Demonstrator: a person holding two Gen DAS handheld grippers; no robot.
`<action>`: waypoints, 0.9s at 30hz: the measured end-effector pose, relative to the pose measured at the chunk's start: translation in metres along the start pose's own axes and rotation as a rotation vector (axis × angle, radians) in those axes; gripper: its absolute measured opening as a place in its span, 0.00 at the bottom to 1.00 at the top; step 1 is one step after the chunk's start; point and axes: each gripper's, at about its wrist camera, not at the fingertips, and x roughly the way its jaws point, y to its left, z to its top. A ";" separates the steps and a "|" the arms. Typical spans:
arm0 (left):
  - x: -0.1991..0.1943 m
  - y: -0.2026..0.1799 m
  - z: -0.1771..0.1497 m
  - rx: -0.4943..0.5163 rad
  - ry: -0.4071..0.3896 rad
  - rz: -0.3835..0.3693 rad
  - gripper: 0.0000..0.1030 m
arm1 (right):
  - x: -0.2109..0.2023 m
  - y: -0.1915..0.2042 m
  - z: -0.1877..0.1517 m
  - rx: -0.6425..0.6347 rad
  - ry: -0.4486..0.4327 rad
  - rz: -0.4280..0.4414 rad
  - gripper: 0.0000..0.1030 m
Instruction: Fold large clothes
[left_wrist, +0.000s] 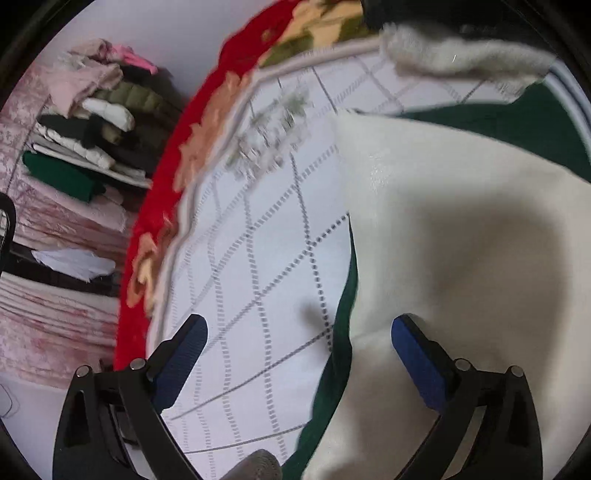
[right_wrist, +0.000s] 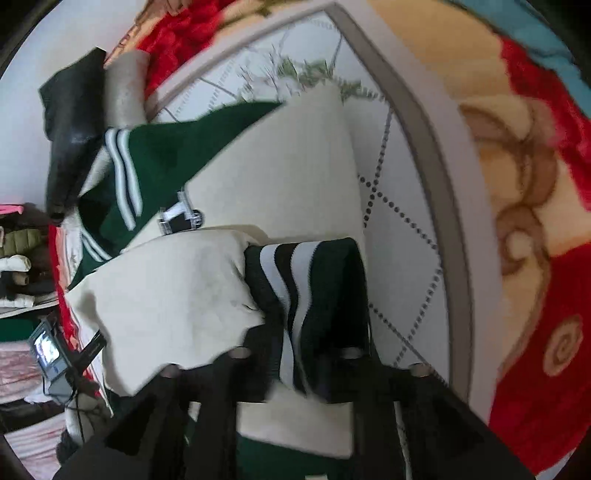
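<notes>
A green varsity jacket with cream sleeves (right_wrist: 280, 166) lies spread on a white quilted mat (left_wrist: 258, 258). In the right wrist view a cream sleeve (right_wrist: 166, 288) ends in a green cuff with white stripes (right_wrist: 303, 280), which stands up between the fingers of my right gripper (right_wrist: 299, 343). The jaws close on the cuff and the fingertips are hidden under it. In the left wrist view my left gripper (left_wrist: 299, 321) hangs open above the mat, right at the jacket's edge. Its right blue pad (left_wrist: 413, 350) is over the cream fabric (left_wrist: 461, 240), and nothing is between the pads.
A red flowered blanket (left_wrist: 159, 206) lies under the mat. A pile of folded clothes (left_wrist: 92, 122) sits beyond it at the left. A fuzzy pale sleeve (left_wrist: 461, 55) reaches in at the top. A small device with a lit screen (right_wrist: 48, 350) rests at the left.
</notes>
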 end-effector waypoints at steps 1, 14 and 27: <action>-0.016 0.004 -0.007 0.005 -0.025 -0.007 1.00 | -0.015 -0.003 -0.011 -0.004 -0.026 0.002 0.53; -0.103 -0.097 -0.091 0.210 -0.099 -0.138 1.00 | 0.020 -0.064 -0.076 -0.031 0.195 -0.019 0.25; -0.101 -0.042 -0.105 0.123 -0.090 -0.044 1.00 | 0.000 -0.093 -0.080 0.066 0.162 -0.170 0.08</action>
